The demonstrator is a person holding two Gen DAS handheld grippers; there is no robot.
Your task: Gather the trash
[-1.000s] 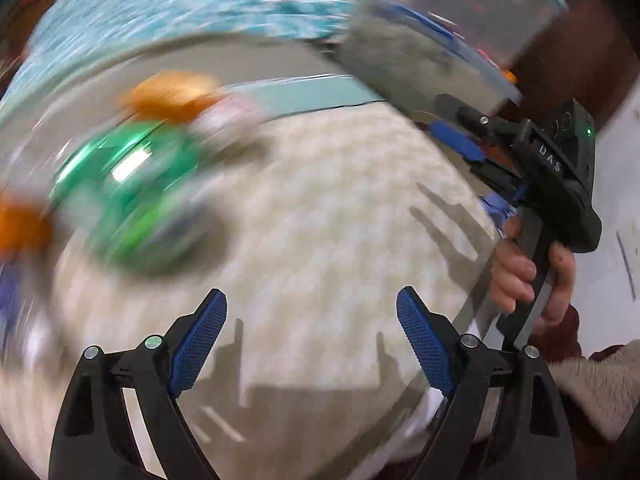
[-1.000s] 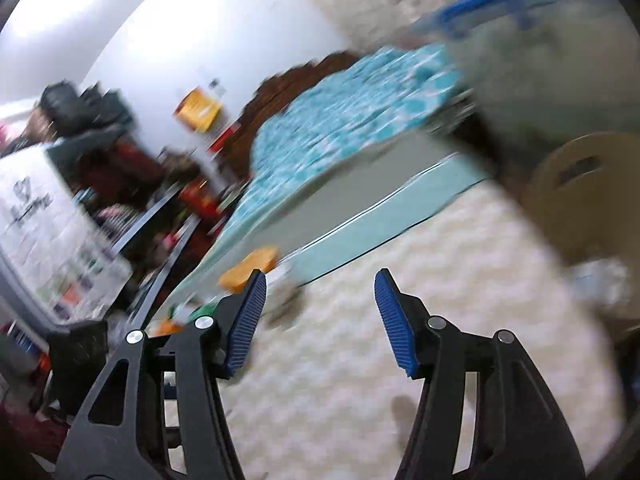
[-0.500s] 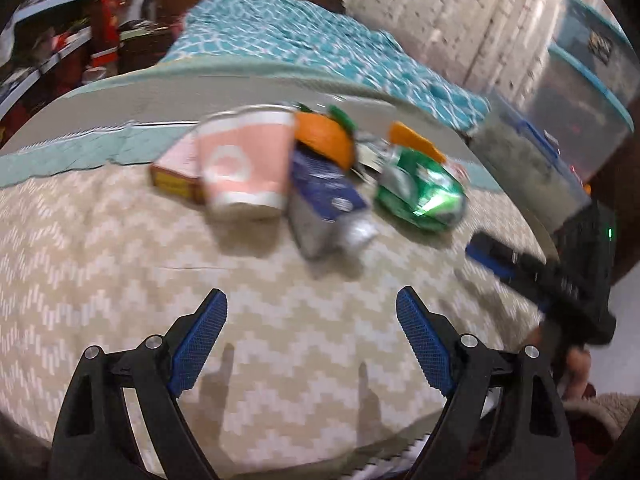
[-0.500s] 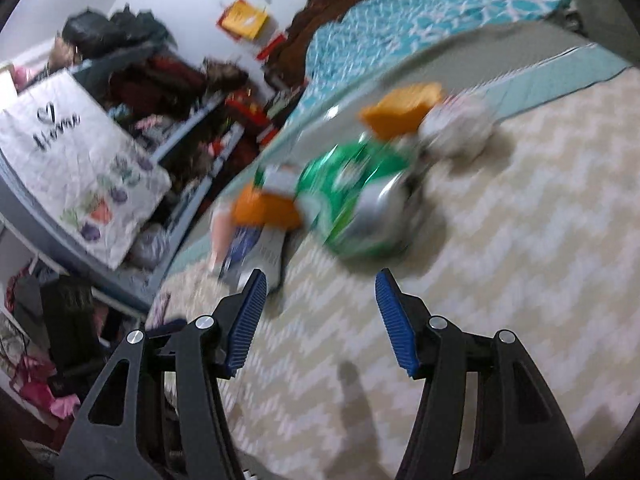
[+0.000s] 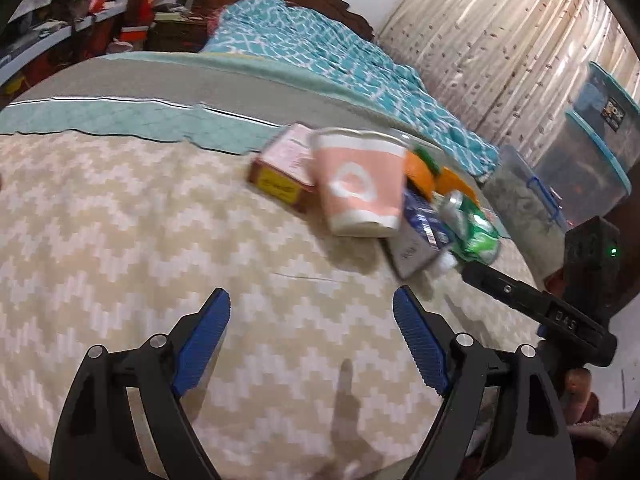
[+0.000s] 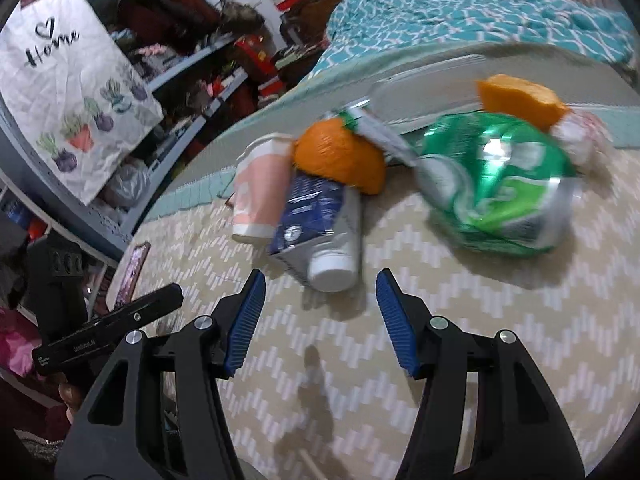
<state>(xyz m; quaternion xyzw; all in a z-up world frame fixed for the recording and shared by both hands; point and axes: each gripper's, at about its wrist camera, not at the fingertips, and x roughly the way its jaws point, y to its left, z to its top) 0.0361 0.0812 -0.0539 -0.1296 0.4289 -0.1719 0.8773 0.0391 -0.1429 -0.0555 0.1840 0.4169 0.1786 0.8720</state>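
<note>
Chevron bedspread [image 6: 460, 320] ahead, both claws spread and empty: your right claw [image 6: 320, 316] faces the white bottle [image 6: 334, 240], light and slick, so pinch mid-body.

my left wrist view looks low across the bed [image 5: 120, 240] from the left, my right from nearer; both share the pink cup [image 5: 360, 184].

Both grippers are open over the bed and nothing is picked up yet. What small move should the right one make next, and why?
Probably ease the right gripper forward onto the white bottle. Its jaws stand open and empty, and the bottle's cap end lies just beyond the fingertips, roughly centered between them, nearer than the green can or pink cup. The left gripper is also open, farther from the pile.
</note>
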